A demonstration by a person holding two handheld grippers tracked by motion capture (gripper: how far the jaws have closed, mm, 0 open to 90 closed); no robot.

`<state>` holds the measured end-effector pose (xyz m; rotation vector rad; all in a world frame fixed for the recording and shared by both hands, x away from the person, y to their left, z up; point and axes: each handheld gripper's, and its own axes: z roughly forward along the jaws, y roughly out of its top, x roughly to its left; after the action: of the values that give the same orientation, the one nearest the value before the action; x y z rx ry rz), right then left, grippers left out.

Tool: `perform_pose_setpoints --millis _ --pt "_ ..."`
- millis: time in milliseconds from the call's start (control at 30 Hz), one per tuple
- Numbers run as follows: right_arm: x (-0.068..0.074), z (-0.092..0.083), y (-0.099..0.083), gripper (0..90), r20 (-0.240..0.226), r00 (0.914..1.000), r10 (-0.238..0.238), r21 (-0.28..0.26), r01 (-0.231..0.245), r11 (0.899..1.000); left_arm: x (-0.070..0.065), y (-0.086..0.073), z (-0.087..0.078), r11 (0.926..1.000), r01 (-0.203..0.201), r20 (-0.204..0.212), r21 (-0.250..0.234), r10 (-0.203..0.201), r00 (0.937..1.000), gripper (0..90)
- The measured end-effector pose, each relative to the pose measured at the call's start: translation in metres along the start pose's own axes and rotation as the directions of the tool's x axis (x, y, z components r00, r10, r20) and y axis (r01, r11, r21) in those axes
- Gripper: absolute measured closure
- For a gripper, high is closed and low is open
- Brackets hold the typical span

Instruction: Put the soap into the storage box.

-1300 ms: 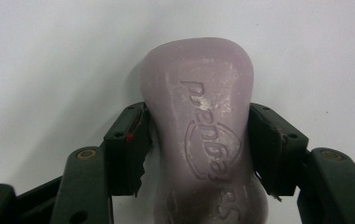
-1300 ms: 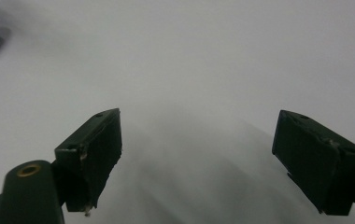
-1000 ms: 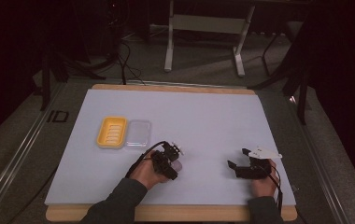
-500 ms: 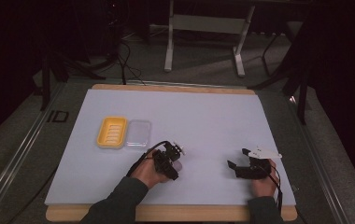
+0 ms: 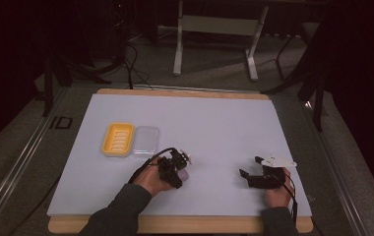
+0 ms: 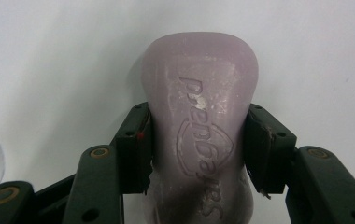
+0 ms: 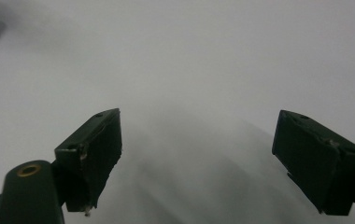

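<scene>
Soap, a pale lilac moulded bar with embossed lettering, lies on the white table mat near the front edge, left of centre. The left gripper has just been closing and now clamps the bar's narrow waist, both pads pressed against its sides. Just beyond it to the far left sit a yellow ribbed soap dish and a clear plastic lid, side by side. The right gripper rests well apart at the right, jaws spread wide with only mat between them.
</scene>
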<state>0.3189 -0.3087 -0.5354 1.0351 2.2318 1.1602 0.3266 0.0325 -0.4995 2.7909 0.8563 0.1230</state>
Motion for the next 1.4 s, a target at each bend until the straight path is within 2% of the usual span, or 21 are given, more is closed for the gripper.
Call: perform_pose_setpoints --millis 300,733,1267,1400 --pt "0.000 0.000 0.000 15.5 0.001 1.0000 0.002 0.002 -0.002 1.000 0.007 0.003 0.000 0.9969 -0.042 0.039 0.066 0.039 0.9985 47.8" --pt "0.001 0.000 0.000 15.5 0.000 1.0000 0.001 0.005 -0.001 1.000 0.004 0.012 0.002 0.9880 -0.079 0.031 0.133 0.076 0.9966 46.0" --pt "0.001 0.000 0.000 15.5 0.000 1.0000 -0.002 0.004 0.002 1.000 0.002 0.013 0.000 0.9771 -0.142 0.020 0.158 0.141 0.9898 48.9" --pt "0.001 0.000 0.000 15.5 -0.001 1.0000 -0.004 0.003 0.004 1.000 0.003 0.011 -0.002 0.9792 -0.138 0.017 0.149 0.137 0.9905 48.9"
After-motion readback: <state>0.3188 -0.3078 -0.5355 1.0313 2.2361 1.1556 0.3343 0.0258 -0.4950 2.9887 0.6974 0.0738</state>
